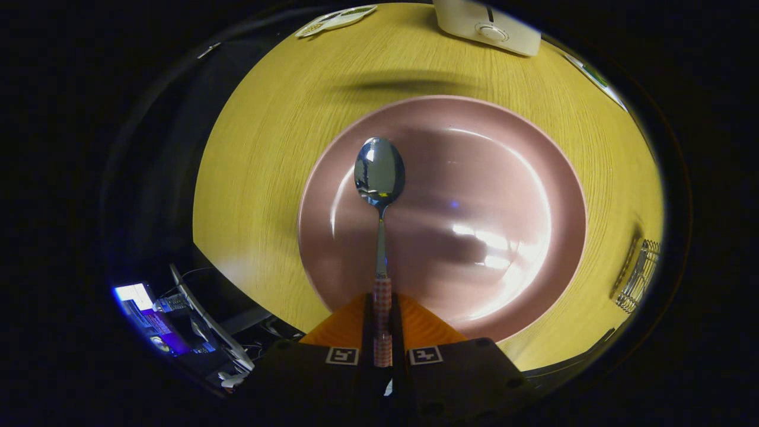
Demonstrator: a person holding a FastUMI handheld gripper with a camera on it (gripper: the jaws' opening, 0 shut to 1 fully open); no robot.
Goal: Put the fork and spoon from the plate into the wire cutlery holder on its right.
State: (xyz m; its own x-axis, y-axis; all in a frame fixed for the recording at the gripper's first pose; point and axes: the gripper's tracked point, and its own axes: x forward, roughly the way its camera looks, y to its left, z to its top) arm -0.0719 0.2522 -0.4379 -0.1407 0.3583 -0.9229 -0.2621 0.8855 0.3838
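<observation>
A: Spoon (pixel 379 178) first. Where's it at?

B: Sticking straight out ahead of the gripper (pixel 382 314). The shiny bowl end is out over the pink plate (pixel 522 196), a bit toward the plate's left side. Can't tell if it touches the plate or hangs above it.

A: And the fingers?

B: Closed up tight, w/ just the spoon's handle squeezed between them. The handle has a little checked pattern, and both fingers press on it, one each side. So the gripper has hold of the spoon.

A: What's the plate sitting on?

B: A round yellow wood table (pixel 267 148). The plate is just ahead of the fingers, & it looks bare apart from the spoon over it.

A: The wire holder?

B: Wire holder (pixel 639 276) is way off to the right of the plate, near the table's edge, well apart from the spoon. It's small and bent-looking, so can't tell what's inside.

A: Anything else?

B: A white box thing (pixel 486 24) on the far side of the table, beyond the plate.
</observation>
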